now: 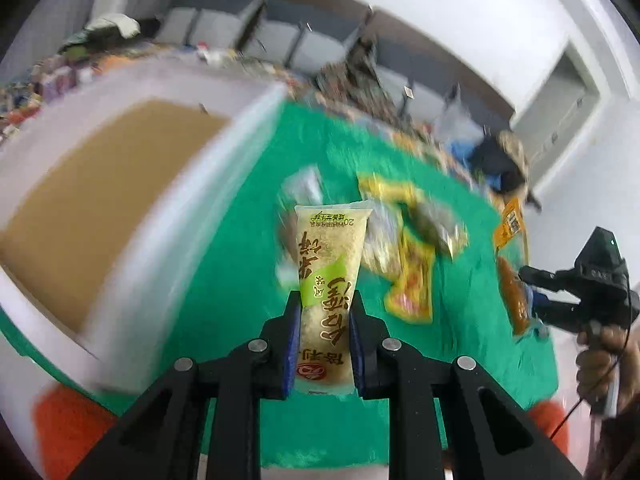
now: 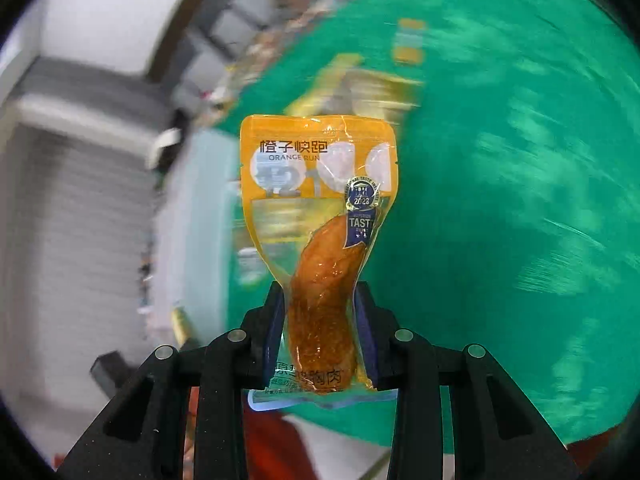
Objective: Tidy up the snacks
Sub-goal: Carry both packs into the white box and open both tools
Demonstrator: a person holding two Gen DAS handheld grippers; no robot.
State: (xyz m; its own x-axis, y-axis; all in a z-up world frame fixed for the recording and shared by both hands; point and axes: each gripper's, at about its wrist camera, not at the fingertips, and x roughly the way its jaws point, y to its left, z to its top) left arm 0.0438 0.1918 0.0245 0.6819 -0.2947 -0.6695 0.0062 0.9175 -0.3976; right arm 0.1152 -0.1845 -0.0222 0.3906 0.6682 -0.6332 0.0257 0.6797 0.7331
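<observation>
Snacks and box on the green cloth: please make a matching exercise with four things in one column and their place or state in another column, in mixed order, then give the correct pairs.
Things
1. pale rice cracker pack
2. orange chicken breast pouch
3. white box
4. yellow snack packets

Places or states
A. lying loose on the green cloth
B. gripped in the left tool
C. standing open at the left, brown inside
D. gripped in the right tool

Pairs: 1-B, 2-D, 3-C, 4-A
</observation>
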